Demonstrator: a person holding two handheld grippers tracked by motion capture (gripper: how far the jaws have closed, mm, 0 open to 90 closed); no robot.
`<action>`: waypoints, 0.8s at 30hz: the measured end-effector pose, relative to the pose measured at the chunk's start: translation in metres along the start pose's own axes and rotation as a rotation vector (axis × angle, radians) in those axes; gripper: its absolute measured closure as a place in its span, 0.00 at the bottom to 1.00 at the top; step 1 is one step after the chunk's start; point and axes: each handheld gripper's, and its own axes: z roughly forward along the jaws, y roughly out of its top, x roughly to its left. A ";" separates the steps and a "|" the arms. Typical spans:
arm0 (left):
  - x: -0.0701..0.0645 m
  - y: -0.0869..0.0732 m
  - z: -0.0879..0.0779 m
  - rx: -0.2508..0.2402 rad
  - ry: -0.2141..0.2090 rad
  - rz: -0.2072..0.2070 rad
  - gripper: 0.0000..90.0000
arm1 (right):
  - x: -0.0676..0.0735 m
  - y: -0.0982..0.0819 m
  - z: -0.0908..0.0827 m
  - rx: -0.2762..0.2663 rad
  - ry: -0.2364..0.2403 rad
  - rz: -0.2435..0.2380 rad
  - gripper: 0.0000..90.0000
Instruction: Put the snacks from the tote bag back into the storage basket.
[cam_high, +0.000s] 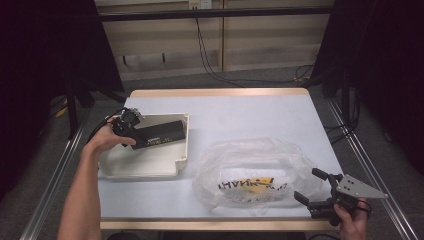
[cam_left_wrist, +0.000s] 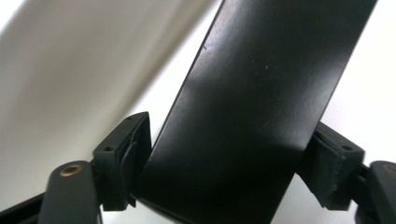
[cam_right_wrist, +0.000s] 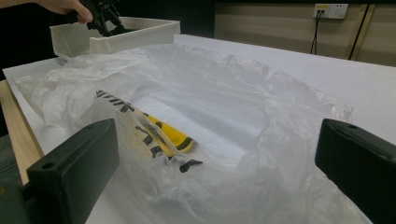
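Note:
A flat black box (cam_high: 161, 133) lies in a white tray (cam_high: 145, 172) at the table's left. My left gripper (cam_high: 139, 137) reaches into the tray at the box's left end. In the left gripper view the box (cam_left_wrist: 252, 107) runs between the jaws of my left gripper (cam_left_wrist: 229, 163), whose pads stand just off its edges. A crumpled clear plastic bag (cam_high: 252, 167) with yellow and black print lies at the front right. My right gripper (cam_high: 307, 184) stands open beside the bag's right edge. In the right gripper view that gripper (cam_right_wrist: 219, 140) faces the bag (cam_right_wrist: 210, 93) with wide jaws.
The white table top (cam_high: 250, 112) has wooden edges at front and back. Metal rails (cam_high: 365, 160) run along both sides. Cables (cam_high: 210, 65) trail on the floor behind the table, and dark curtains hang left and right.

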 end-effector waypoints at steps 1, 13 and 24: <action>0.000 0.000 0.001 -0.003 -0.003 0.000 0.27 | 0.000 0.000 0.000 0.000 0.000 0.000 0.00; -0.002 0.003 0.006 -0.006 -0.001 0.001 0.25 | 0.001 0.000 0.000 0.001 0.001 -0.001 0.00; -0.004 -0.002 0.001 -0.072 0.002 -0.038 0.15 | 0.000 0.000 -0.001 -0.001 0.000 0.000 0.00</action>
